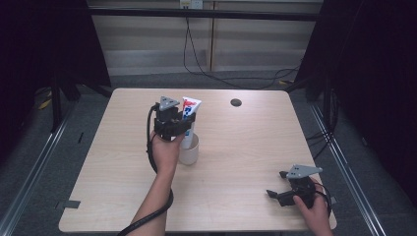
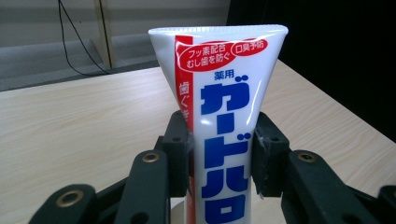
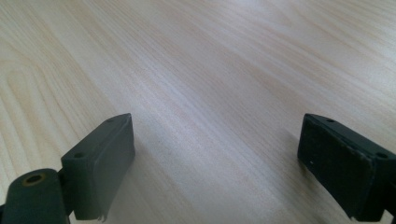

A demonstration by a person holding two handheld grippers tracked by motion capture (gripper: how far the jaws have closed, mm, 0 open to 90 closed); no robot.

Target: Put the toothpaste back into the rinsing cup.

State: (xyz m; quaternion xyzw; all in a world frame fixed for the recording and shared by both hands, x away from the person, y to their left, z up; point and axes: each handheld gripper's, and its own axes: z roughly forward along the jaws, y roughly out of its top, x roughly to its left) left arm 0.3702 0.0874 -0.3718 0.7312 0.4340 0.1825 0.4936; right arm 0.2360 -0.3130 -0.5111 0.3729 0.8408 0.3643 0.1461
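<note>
From above, the left gripper (image 1: 186,123) holds a toothpaste tube (image 1: 189,109) upright over a white cup (image 1: 189,149) mid-table (image 1: 246,147). Its own view shows the jaws pinching the tube (image 2: 224,140). The right gripper (image 3: 215,163), jaws spread, is near bare wood.

Toothpaste tube (image 2: 224,140): lower end cut off by the bottom edge in the left gripper view; cap end not visible there. In the high view, tube's lower part hidden behind the left gripper (image 1: 189,119) and inside the white cup (image 1: 190,152); print too small to read. Cup's near-left side covered by the left hand (image 1: 166,150). Right gripper (image 1: 277,184): jaw tips small and dark, spacing hard to judge from above. Right hand (image 1: 314,212) cut off by bottom edge. Small dark round spot (image 1: 236,103) on far worktop (image 1: 246,162), possibly a cable hole.
</note>
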